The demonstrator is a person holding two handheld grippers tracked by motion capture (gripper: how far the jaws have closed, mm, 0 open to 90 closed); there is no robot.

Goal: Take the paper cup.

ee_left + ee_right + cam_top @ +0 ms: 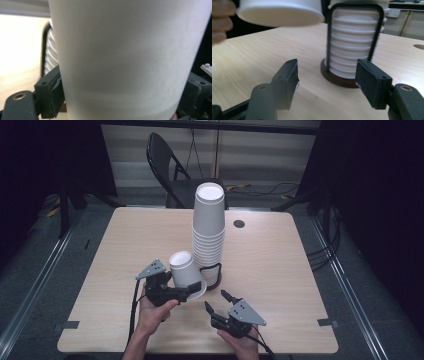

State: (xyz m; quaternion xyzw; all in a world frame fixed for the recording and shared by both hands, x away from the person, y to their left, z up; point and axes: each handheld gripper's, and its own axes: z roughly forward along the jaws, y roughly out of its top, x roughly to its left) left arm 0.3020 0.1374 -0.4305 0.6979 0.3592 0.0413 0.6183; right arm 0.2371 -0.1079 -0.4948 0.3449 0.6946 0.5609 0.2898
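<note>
My left hand-held gripper (186, 291) is clamped on a single white paper cup (186, 270), pads on opposite sides of the wall near the rim. Cup is upside down and tilted, base pointing up and away from me, rim just off the bench (125, 240). In the left gripper view the cup wall (125, 60) sits tight between both jaws.

Cup is just left of the cup stack (208, 227), which stands inverted in a black wire holder (216, 275) on a round dark base (337, 78).

My right hand-held gripper (216, 301) is partly open, nothing between the jaws, low over the bench near the holder base, aimed at the stack (353, 45).
</note>
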